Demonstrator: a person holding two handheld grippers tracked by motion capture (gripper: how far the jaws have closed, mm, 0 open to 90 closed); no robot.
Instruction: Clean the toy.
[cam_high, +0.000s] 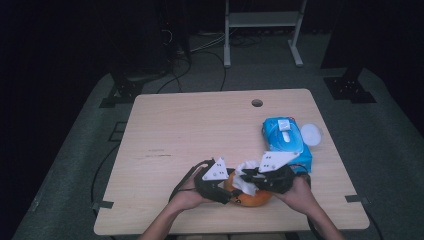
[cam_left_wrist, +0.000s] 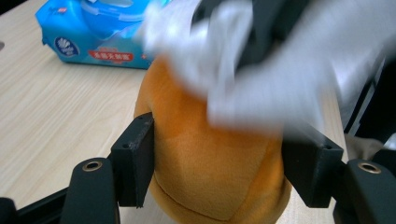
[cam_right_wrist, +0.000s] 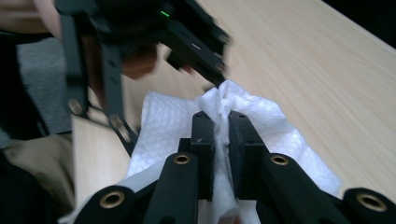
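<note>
While clamping the rounded orange plush toy (cam_left_wrist: 215, 168) in the left gripper (cam_left_wrist: 217, 172), wipe gently using the crumpled white tissue (cam_right_wrist: 233, 116) pinched in the right gripper (cam_right_wrist: 221, 122).

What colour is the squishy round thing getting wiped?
Orange. The round plush thing shows best in the left gripper view, between the left tool's jaws.

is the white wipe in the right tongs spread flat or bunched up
Bunched up. The right tongs pinch the white wipe into a crumpled peak between their pads, with loose folds hanging around them over the orange plush toy.
</note>
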